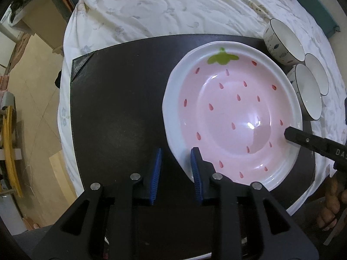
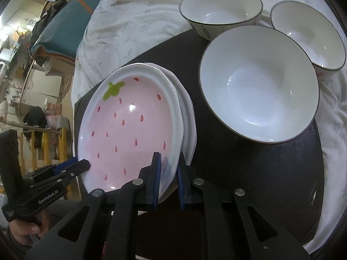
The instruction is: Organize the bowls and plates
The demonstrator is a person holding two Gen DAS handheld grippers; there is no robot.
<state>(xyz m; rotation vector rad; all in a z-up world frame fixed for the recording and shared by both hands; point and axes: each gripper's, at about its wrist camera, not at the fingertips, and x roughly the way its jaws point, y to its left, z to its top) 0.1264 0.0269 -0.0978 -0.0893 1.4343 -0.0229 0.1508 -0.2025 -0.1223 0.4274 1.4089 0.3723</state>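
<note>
A pink strawberry plate [image 1: 234, 112] with a white rim lies on top of a stack of white plates [image 2: 188, 112], tilted in the right wrist view. My right gripper [image 2: 169, 155] is shut on the near rim of the strawberry plate [image 2: 130, 127]; one of its fingers [image 1: 303, 139] shows at the plate's right edge. My left gripper [image 1: 176, 151] straddles the opposite rim, open, with a gap beside its left pad. Its fingers [image 2: 80, 165] show at the plate's left edge. Three white bowls with dark rims [image 2: 260, 82] [image 2: 221, 6] [image 2: 310, 34] stand beside the stack.
Everything rests on a black mat [image 1: 121, 112] over a table with a white patterned cloth [image 1: 164, 6]. The bowls [image 1: 308, 91] crowd the mat's right edge. A hand [image 2: 28, 227] holds the left gripper. Furniture and a yellow frame [image 1: 8, 151] stand beyond the table's left edge.
</note>
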